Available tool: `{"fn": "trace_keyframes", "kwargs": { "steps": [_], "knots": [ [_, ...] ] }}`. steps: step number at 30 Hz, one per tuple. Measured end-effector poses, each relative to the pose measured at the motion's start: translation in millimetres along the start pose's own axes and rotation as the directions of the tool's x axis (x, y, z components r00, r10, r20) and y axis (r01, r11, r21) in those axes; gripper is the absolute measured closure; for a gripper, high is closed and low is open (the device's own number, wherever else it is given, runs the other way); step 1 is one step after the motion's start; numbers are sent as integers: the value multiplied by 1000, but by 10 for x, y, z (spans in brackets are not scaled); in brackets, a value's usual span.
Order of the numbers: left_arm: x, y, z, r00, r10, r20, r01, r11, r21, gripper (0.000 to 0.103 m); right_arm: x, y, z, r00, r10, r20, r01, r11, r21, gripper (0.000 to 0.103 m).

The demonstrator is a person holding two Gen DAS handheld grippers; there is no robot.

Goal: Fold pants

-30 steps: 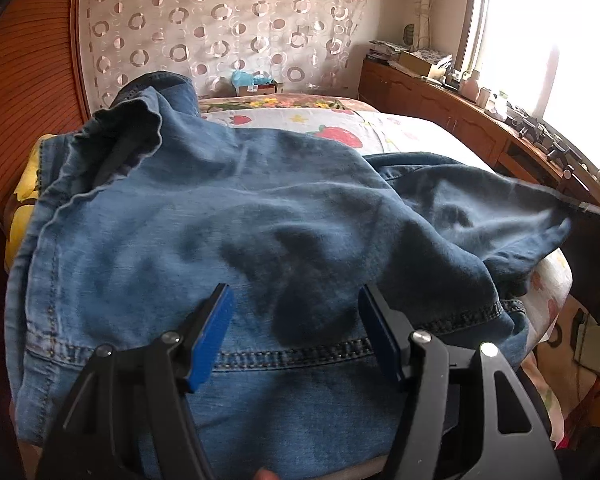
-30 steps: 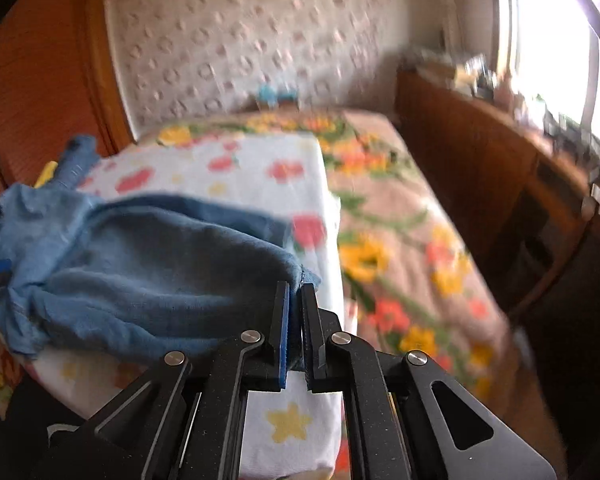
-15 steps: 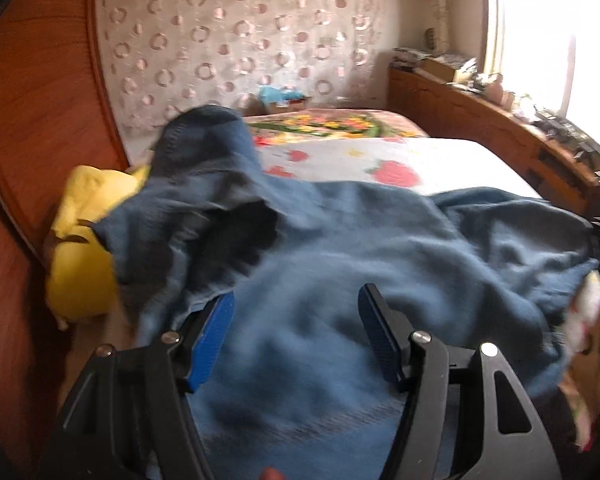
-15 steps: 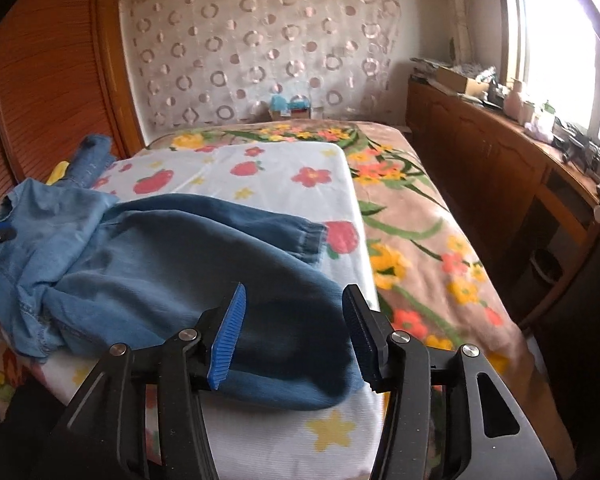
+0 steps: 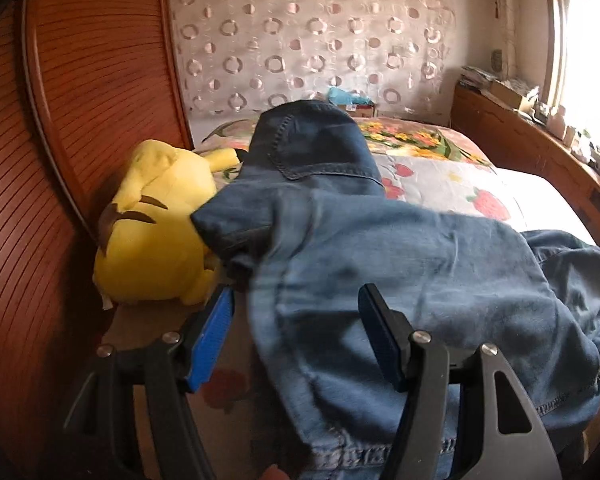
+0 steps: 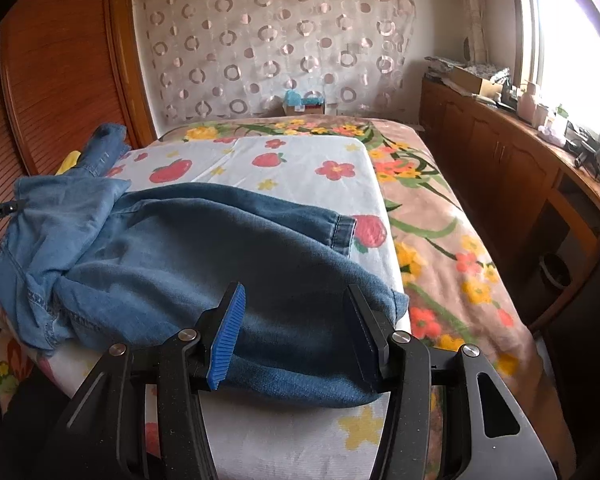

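Pants lie crosswise, hems right (waist left); both grippers spread, nothing pinched.

Yellow plush toy crowds the headboard; right bedspread open.

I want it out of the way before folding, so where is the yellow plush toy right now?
In the left wrist view, the yellow plush toy lies at the left, against the ribbed wooden headboard, touching the blue denim pants.
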State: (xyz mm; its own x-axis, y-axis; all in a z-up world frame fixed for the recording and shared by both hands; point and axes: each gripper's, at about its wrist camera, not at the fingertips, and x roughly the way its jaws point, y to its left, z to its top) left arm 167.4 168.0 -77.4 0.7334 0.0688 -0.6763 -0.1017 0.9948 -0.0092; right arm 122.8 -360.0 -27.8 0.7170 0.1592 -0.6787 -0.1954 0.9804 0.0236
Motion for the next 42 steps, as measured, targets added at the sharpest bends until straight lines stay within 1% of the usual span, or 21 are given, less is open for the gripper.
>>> {"fn": "trace_keyframes", "kwargs": {
  "steps": [2,4,11,17,23,27,32,37,42],
  "knots": [
    [-59,28,-22,999,-34,8,34,999,-14,39,12,6,-21,1000,0,-2,0,1000,4,51],
    [-135,16,-39,999,-46,24,46,999,-12,39,16,5,-34,1000,1,-1,-1,1000,9,51],
    [-457,-236,-103,988,-135,77,134,991,14,39,30,-42,-67,1000,-5,-7,5,1000,30,50],
    [-591,-566,-216,971,-226,76,223,974,46,39,5,-110,-86,1000,-14,-5,14,999,44,49],
    [-628,-946,-331,956,-289,51,285,955,83,39,-61,-214,-14,1000,-19,17,17,998,64,49],
    [-608,-1157,-388,948,-317,29,313,944,103,39,-70,-271,125,999,-13,35,11,998,55,49],
    [-577,-1351,-450,940,-341,9,337,934,122,39,101,-368,262,1000,-1,13,0,997,72,49],
    [-528,-1489,-547,936,-351,-16,349,926,144,39,383,-474,416,999,-38,-30,40,997,70,52],
    [-422,-1553,-609,935,-352,-44,355,924,145,39,683,-488,488,994,-19,-104,25,998,56,53]
  ]
}}
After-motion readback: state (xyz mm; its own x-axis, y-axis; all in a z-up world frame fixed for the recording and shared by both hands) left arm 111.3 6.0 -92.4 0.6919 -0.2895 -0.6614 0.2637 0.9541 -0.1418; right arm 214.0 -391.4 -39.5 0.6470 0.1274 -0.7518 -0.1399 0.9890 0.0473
